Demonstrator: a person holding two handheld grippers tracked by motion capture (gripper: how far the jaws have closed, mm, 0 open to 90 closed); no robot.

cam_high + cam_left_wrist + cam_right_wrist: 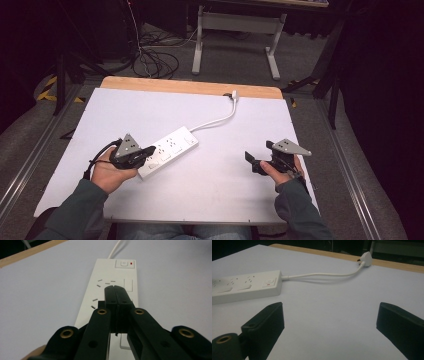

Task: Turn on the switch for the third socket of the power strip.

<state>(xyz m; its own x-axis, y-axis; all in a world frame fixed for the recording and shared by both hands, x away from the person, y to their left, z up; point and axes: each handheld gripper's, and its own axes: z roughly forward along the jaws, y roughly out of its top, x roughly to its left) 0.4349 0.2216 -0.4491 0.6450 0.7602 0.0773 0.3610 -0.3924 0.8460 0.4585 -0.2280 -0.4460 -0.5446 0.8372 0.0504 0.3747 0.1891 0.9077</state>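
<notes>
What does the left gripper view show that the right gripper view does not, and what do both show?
Left gripper view alone: the left hand-held gripper, jaws shut with nothing between them, over the power strip's sockets.

Right gripper view alone: the right hand-held gripper, jaws wide apart above bare table, and the white plug at the table's wooden edge.

Both: the power strip, its switch with a red mark, its white cable and the white table top.

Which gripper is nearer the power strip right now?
Left. The left gripper, jaws shut, sits over the near end of the power strip. The right gripper, jaws open, is off to the strip's right over the bare white board.
</notes>
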